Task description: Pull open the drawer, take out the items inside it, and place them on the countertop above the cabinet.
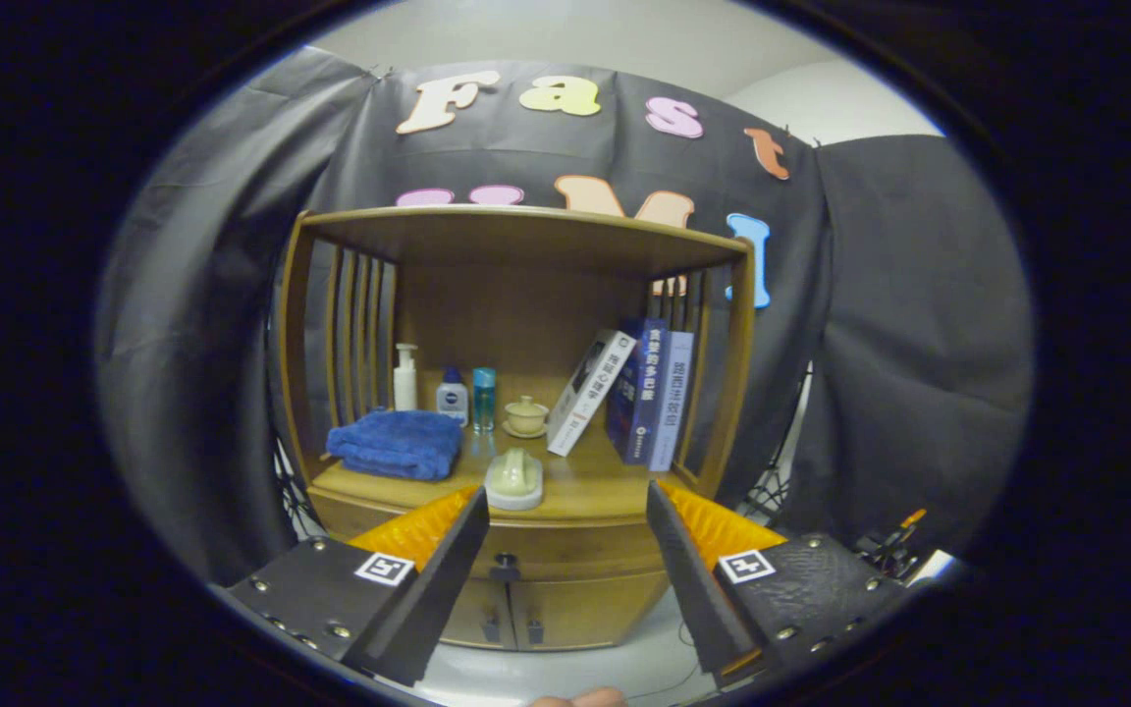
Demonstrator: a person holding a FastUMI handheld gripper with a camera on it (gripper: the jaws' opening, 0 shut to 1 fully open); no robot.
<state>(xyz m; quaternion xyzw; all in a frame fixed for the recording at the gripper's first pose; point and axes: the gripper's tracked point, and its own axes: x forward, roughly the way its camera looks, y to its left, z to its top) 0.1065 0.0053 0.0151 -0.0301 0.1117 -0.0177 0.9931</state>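
A wooden cabinet (pixel 526 295) with an open shelf stands ahead of me against the booth's wall. Its drawer (pixel 565 552) sits shut under the countertop (pixel 585 483), with a small dark knob (pixel 504 564) showing between my fingers. Two small doors (pixel 546 611) lie below the drawer. My gripper (pixel 565 506) is open, fingers spread wide, some way back from the cabinet front with nothing between them. On the countertop just beyond the fingertips rests a pale lidded dish (pixel 514 479).
The countertop also holds a folded blue towel (pixel 396 444), a white pump bottle (pixel 405 378), two small bottles (pixel 467 396), a small cup on a saucer (pixel 526 416) and leaning books (pixel 629 393). Slatted side walls flank the shelf. Cables (pixel 885 545) lie at the right.
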